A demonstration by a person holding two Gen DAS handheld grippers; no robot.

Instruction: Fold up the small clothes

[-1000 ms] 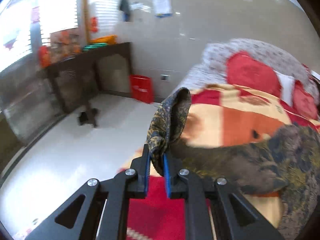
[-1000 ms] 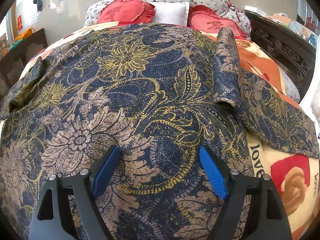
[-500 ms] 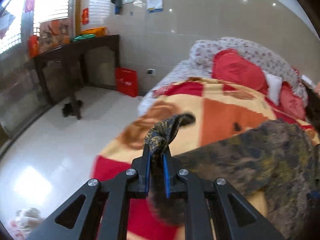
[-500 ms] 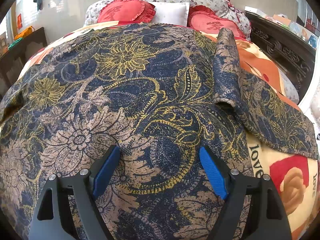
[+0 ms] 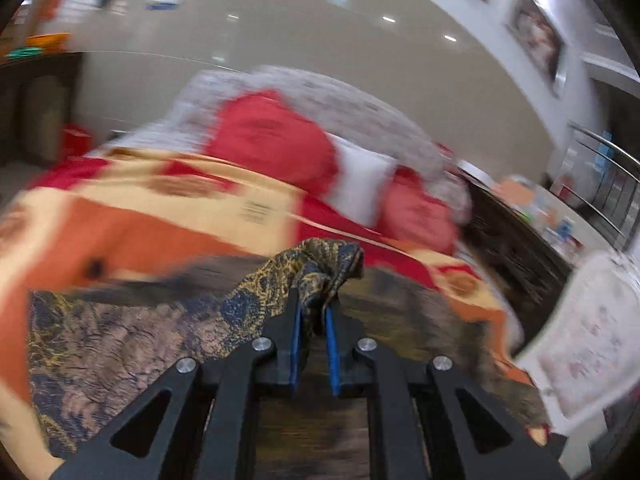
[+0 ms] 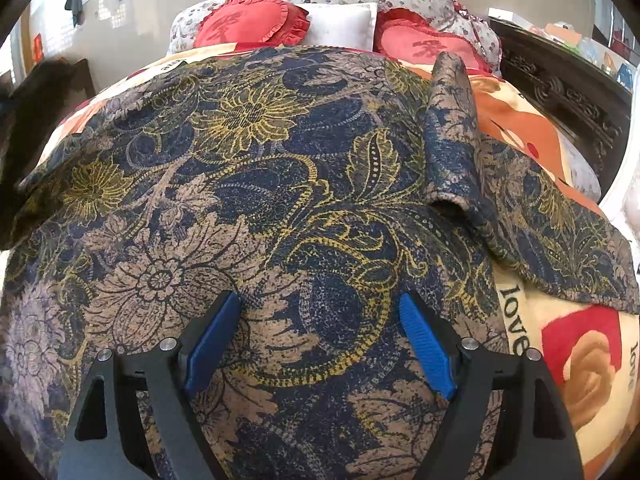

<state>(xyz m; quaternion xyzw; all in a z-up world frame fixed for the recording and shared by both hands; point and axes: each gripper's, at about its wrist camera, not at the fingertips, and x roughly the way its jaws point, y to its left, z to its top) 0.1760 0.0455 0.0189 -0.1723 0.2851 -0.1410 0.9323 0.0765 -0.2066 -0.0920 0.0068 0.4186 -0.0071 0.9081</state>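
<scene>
Garment [image 6: 280, 200], 1 only: dark-blue floral piece w/ gold and tan print, lying spread across the bed's orange-and-red blanket [image 6: 520, 120], filling most of the right wrist view. Long axis running from lower frame up toward the pillows at top centre. One sleeve [image 6: 452, 132] is lying folded inward at right of centre, pointing up-frame.

Left gripper [image 5: 312, 320]: jaws nearly shut, pinching a bunched corner of the fabric, which is sticking up just above the blue pads at mid-frame. Left wrist view is heavily blurred; cloth is trailing down-left from the jaws.

Right gripper [image 6: 320, 340]: jaws standing wide apart, holding nothing, hanging over the cloth at bottom centre; contact w/ fabric can't be told.

Judgement: held corner probably needs carrying across toward frame right, over the body, so left hand is the working one.

Count: 1 garment, 2 grippers, 2 red heart cushions [image 6: 248, 24], 1 white pillow [image 6: 344, 20].
</scene>
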